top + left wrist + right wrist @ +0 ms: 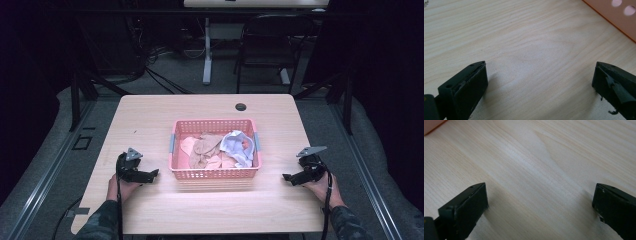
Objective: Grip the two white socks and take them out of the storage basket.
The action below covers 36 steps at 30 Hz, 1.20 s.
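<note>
A pink plastic basket (215, 173) stands in the middle of the light wooden table (150, 112). Inside lie crumpled cloths: tan and peach pieces (205, 149) on the left, a white-blue one (235, 145) on the right. My left gripper (152, 175) rests low over the table left of the basket, jaws wide apart with nothing between them (540, 67). A corner of the basket (621, 17) shows at the top right of the left gripper view. My right gripper (287, 177) sits right of the basket, also open over bare wood (540, 187).
A round cable hole (241, 106) sits near the table's far edge. Behind the table stand a black chair (270, 45) and a white desk leg (207, 50), with cables on the floor. Bare tabletop lies in front of the basket (220, 205).
</note>
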Available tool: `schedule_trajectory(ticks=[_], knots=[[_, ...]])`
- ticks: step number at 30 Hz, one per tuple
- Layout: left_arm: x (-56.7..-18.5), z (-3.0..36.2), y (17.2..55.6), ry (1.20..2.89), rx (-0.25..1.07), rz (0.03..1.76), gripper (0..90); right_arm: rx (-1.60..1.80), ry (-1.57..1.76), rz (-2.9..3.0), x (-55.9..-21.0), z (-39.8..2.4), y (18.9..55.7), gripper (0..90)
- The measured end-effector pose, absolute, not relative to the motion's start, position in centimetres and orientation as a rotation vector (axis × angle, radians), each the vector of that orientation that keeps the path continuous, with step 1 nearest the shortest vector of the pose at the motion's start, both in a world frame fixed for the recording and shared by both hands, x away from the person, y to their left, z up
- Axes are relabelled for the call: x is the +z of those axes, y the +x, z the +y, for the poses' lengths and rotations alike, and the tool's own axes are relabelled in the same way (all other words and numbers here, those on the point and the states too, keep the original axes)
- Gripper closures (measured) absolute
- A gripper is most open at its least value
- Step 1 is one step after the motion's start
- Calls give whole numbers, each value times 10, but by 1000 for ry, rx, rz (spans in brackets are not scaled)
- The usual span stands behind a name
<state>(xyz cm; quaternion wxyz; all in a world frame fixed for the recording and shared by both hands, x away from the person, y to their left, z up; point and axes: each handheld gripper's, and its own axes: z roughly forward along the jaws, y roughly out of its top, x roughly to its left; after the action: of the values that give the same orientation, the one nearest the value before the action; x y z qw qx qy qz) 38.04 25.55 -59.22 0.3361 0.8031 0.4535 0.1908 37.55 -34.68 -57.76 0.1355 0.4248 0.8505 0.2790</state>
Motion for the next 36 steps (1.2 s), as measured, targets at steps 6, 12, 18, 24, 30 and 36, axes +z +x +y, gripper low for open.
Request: schedule_trajectory(ticks=[6,12,18,24,30,36], knots=[[-591,256,381,2104,490,1185,0,761,1293,2504,-571,-343,383,0],[-591,256,381,2107,488,1187,0,743,1298,2510,-557,-336,386,0],[-591,256,381,2106,488,1186,0,771,1301,2500,-538,-331,387,0],[-591,256,381,2104,490,1185,0,799,1303,2497,-522,-327,387,0],[-591,256,381,2103,490,1186,0,807,1295,2492,-510,-322,389,3],[-591,256,381,2105,491,1185,0,821,1283,2504,-498,-314,391,7]])
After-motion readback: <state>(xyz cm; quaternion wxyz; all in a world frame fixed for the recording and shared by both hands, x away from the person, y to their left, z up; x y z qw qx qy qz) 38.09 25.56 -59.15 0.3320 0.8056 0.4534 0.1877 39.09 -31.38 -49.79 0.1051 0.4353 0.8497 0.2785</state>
